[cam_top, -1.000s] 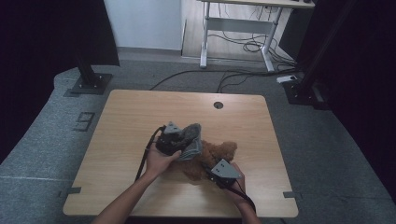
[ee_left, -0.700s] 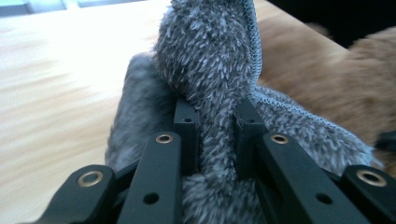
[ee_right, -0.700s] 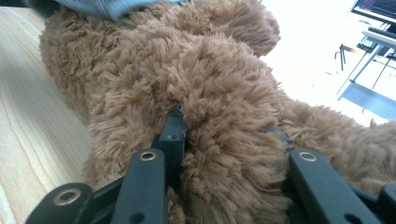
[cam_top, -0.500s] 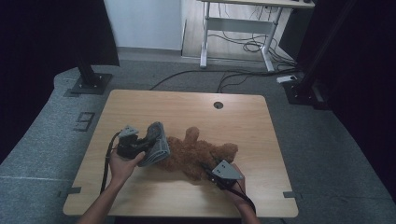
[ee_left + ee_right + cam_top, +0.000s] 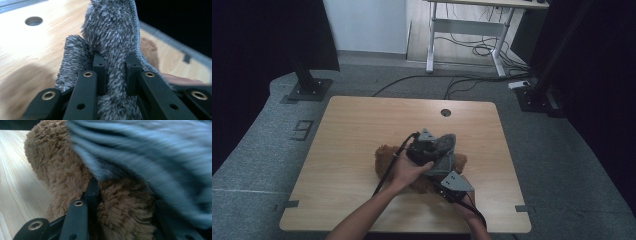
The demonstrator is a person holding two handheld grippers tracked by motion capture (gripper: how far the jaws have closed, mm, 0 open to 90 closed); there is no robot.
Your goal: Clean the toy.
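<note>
A brown plush toy [image 5: 383, 157] lies on the wooden table [image 5: 362, 120], right of middle and toward the near edge. My left gripper [image 5: 438, 151] hovers over it, shut on a grey fuzzy cloth [image 5: 447, 147]. In the left gripper view the cloth [image 5: 110, 30] is bunched between the gripper's [image 5: 116, 70] two pads and stands up ahead of them. My right gripper [image 5: 440, 176] sits at the toy's near right side. Its jaws [image 5: 122, 202] are shut on the brown plush [image 5: 65, 175], and the blurred grey cloth [image 5: 160, 160] hides the right jaw.
A round cable hole [image 5: 445, 112] is in the table's far side. Bare wood spreads to the left [image 5: 337, 165]. On the floor beyond stand a white desk frame [image 5: 462, 30], loose cables [image 5: 472, 80] and two black stand bases [image 5: 307, 89].
The left gripper swung out to the left with the grey cloth, then came back right and now holds it over the plush toy. The right gripper stayed put on the toy.
</note>
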